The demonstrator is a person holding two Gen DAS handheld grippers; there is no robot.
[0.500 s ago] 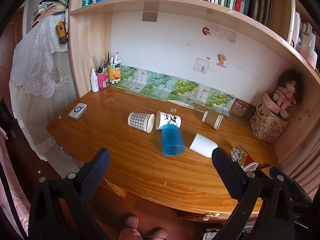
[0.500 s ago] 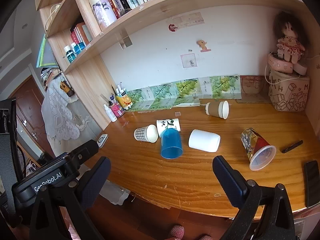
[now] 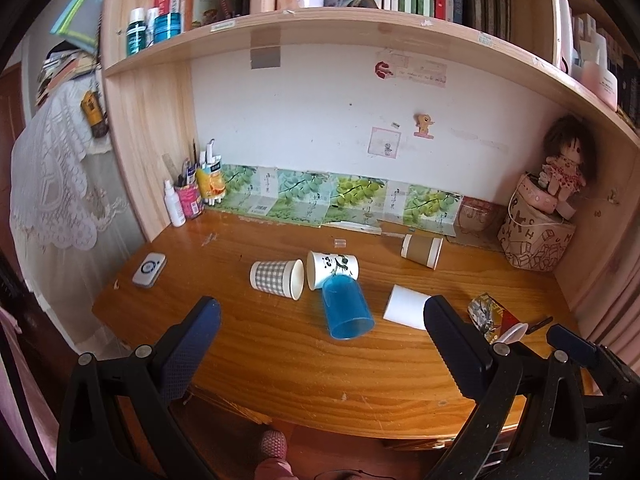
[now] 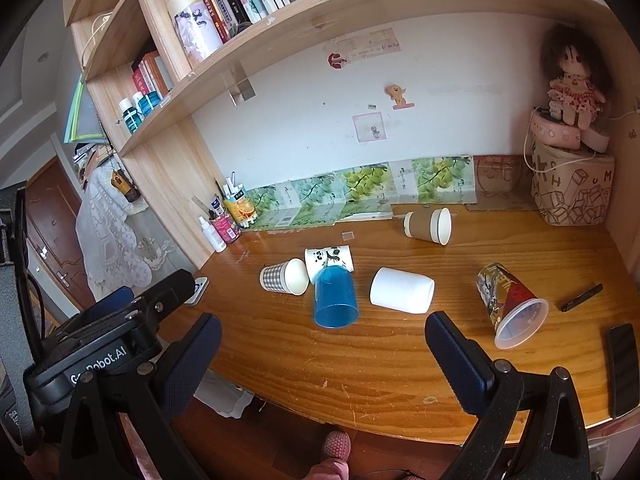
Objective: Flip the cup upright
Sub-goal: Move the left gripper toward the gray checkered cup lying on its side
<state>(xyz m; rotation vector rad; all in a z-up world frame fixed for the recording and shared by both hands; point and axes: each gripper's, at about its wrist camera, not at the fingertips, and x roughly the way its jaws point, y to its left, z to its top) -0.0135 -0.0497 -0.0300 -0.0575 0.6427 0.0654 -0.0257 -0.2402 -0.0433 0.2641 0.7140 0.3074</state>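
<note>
Six cups lie on their sides on my wooden worktop (image 4: 280, 364), none yet upright. My left gripper (image 3: 320, 332) and right gripper (image 4: 320, 344) both hover at the worktop's near edge, jaws spread wide and holding nothing.

The blue plastic cup (image 4: 335, 300) lies nearest the middle, its open mouth turned toward me; its base touches the panda-print cup (image 4: 330, 259) behind it. Just left of those, the checked paper cup (image 4: 283, 277) lies with its mouth pointing right, against the panda cup. The plain white cup (image 4: 401, 290) rests just right of the blue one, apart from it. Farther right, the clear cup with a printed sleeve (image 4: 510, 307) opens toward the near edge. The brown-sleeved cup (image 4: 427, 225) lies well back, near the leaf-print cartons (image 4: 360, 190) lining the wall.

A black phone (image 4: 622, 368) and a dark pen (image 4: 581, 298) sit at the far right.
</note>
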